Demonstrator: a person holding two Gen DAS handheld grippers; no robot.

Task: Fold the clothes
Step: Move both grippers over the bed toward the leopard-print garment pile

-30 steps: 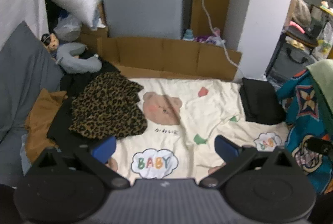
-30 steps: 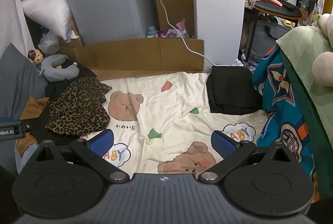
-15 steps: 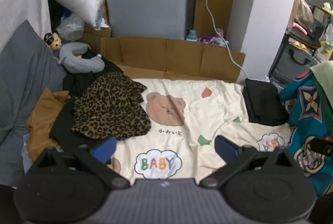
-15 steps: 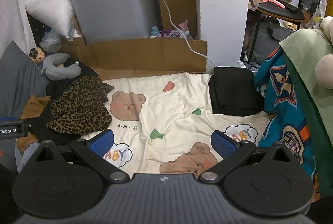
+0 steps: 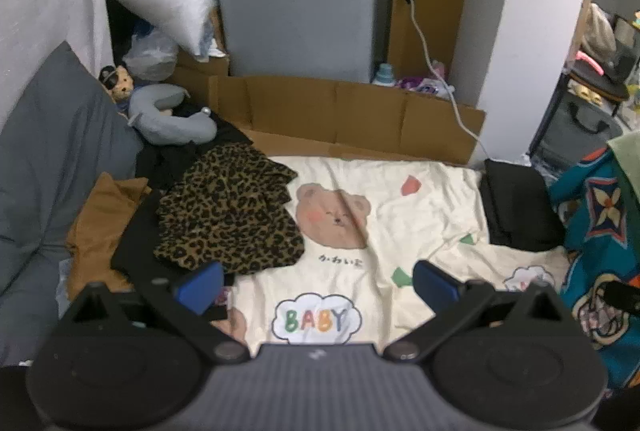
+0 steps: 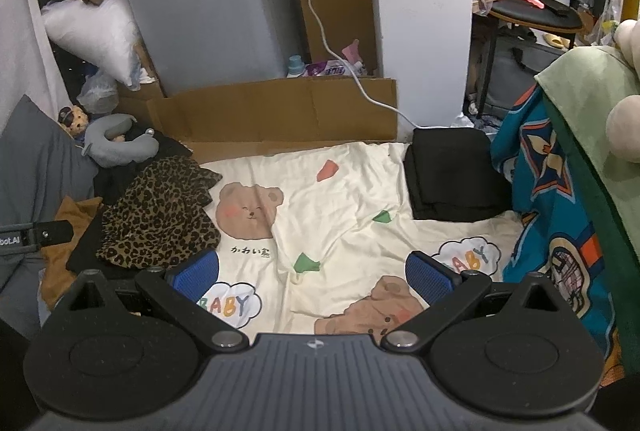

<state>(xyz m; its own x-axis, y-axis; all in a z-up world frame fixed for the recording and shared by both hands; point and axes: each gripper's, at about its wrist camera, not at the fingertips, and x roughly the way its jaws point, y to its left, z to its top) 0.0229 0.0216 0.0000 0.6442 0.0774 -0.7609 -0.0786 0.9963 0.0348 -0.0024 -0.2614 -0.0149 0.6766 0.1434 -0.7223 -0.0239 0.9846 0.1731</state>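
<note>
Clothes lie in two places on the sheet point(image 5: 420, 223): a folded black piece point(image 6: 448, 179) right, a crumpled leopard piece point(image 5: 228, 215) heaped left, while left gripper point(image 5: 318, 281) and right gripper point(image 6: 312, 271) hover spread, empty.

A leopard-print garment point(image 5: 228, 207) lies crumpled on the left of the cream bear-print sheet point(image 5: 400, 215) — heaped over black clothing point(image 5: 132, 251) and a tan piece point(image 5: 100, 215). A folded black garment point(image 5: 516, 207) sits flat at the sheet's far right edge — well apart from the heap
</note>
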